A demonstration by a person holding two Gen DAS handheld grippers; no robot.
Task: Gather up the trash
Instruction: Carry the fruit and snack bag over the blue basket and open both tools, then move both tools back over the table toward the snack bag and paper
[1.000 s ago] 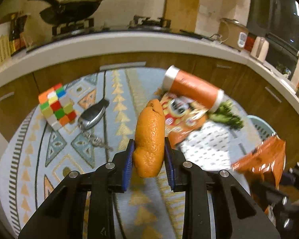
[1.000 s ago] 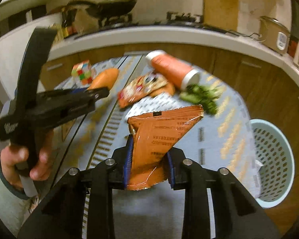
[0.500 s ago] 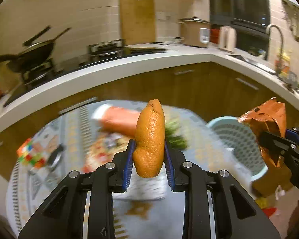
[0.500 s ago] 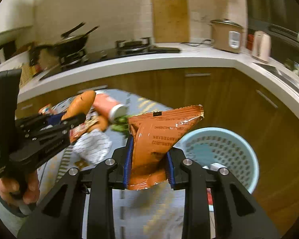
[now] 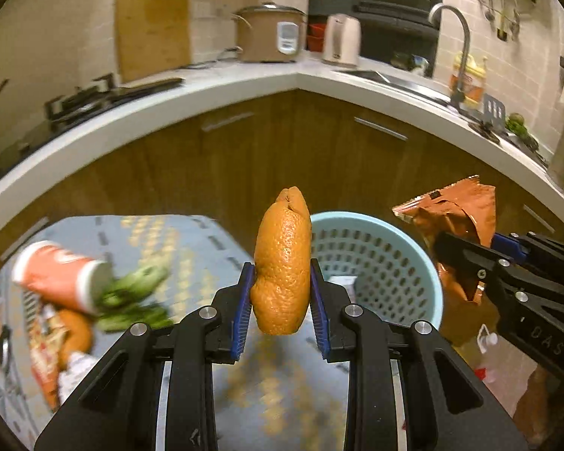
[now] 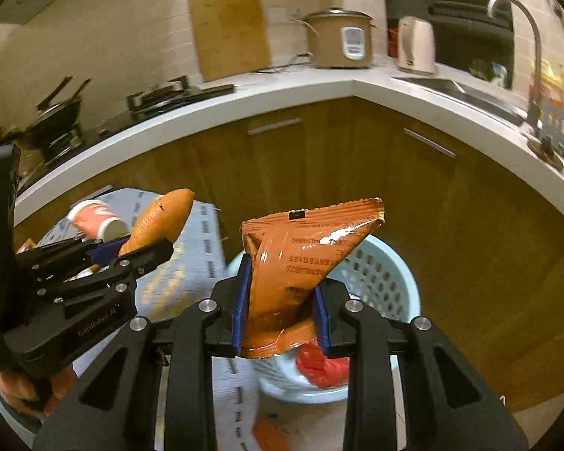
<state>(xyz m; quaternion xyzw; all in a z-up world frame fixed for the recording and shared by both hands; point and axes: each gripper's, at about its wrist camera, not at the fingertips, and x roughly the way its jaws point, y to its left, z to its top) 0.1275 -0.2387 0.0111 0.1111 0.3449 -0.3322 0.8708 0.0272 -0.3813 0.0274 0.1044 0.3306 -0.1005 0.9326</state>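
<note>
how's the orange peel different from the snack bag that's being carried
The orange peel is thick, pebbled and matte; the snack bag is thin, glossy, crinkled foil with print. The peel stands narrow and upright; the bag fans out wide. Both are orange, each clamped in jaws near the blue basket.

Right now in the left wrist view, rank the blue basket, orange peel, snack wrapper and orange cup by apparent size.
1. blue basket
2. orange peel, though nearness to the camera inflates it
3. snack wrapper and orange cup look alike; unranked.

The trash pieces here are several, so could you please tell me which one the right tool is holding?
The crinkled orange snack wrapper, clamped in the right tool; the orange peel sits in the left tool.
</note>
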